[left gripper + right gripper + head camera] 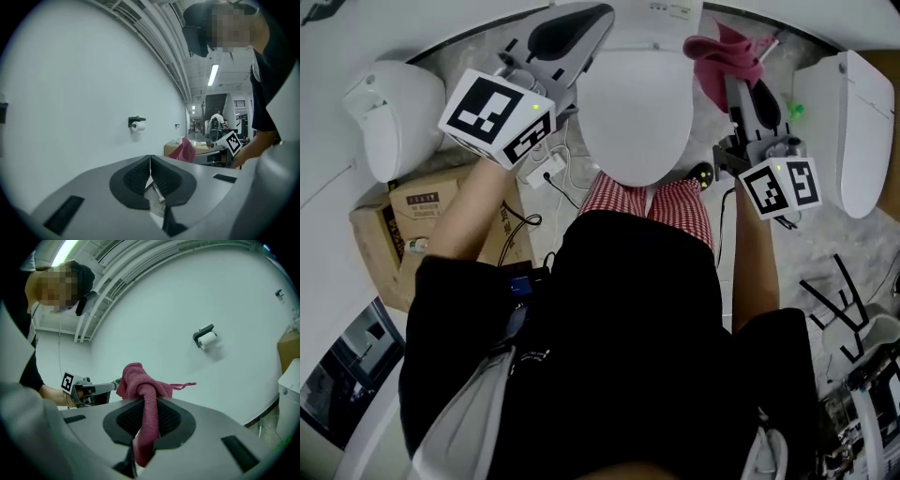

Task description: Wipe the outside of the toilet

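A white toilet (637, 112) with its lid down stands in front of the person, in the head view. My right gripper (735, 82) hovers at the toilet's right side, near the tank, shut on a dark pink cloth (724, 56). In the right gripper view the cloth (143, 385) bunches above the closed jaws of that gripper (147, 411) and a strip hangs down between them. My left gripper (598, 14) is held up at the toilet's left rear, shut with nothing in it. The left gripper view shows this gripper (150, 161) aimed at the wall, its pads pressed together.
Another white toilet (394, 112) stands at the left and a third (853, 131) at the right. A cardboard box (394, 234) and a white power strip with cables (546, 173) lie on the floor at the left. A toilet-roll holder (137, 123) hangs on the wall.
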`<state>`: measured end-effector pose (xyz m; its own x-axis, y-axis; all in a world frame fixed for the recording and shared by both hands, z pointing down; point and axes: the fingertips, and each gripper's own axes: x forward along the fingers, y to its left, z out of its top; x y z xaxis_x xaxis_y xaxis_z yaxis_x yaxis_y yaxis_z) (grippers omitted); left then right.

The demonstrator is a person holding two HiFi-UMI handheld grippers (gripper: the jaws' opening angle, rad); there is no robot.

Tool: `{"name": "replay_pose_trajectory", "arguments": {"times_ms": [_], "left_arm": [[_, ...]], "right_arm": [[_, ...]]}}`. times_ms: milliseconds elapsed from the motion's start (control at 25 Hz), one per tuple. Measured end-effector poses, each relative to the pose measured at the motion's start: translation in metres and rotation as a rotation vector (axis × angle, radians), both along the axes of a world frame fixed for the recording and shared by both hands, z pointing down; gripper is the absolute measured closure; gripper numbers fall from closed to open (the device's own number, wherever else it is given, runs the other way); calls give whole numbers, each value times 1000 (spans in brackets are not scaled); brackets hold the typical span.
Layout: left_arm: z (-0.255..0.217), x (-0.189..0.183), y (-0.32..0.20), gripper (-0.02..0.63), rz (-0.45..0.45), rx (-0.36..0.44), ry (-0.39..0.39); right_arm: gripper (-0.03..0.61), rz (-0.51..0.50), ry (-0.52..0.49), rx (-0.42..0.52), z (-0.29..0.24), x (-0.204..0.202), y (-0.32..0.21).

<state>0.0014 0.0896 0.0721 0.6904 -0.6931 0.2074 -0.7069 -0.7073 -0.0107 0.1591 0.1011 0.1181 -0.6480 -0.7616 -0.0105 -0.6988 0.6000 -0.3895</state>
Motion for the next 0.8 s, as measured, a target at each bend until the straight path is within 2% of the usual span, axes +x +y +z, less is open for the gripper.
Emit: {"name": "replay_pose_trajectory", "arguments": {"times_ms": [160, 360, 600, 680, 800], "left_arm": [[-8, 37, 5, 603, -28, 17, -28], [-18, 100, 12, 603, -34, 61, -13], [-17, 163, 22, 603, -58, 52, -11], [-11, 180, 27, 603, -43, 36, -16], [0, 211, 32, 603, -2, 15, -39]], "right_arm": [[523, -46, -10, 19, -5, 37, 14], [523, -62, -10, 26, -6, 90, 21], [523, -105, -35, 60, -18, 153, 30], [523, -119, -56, 57, -20, 168, 33], [523, -99, -23, 39, -15, 196, 32]]}}
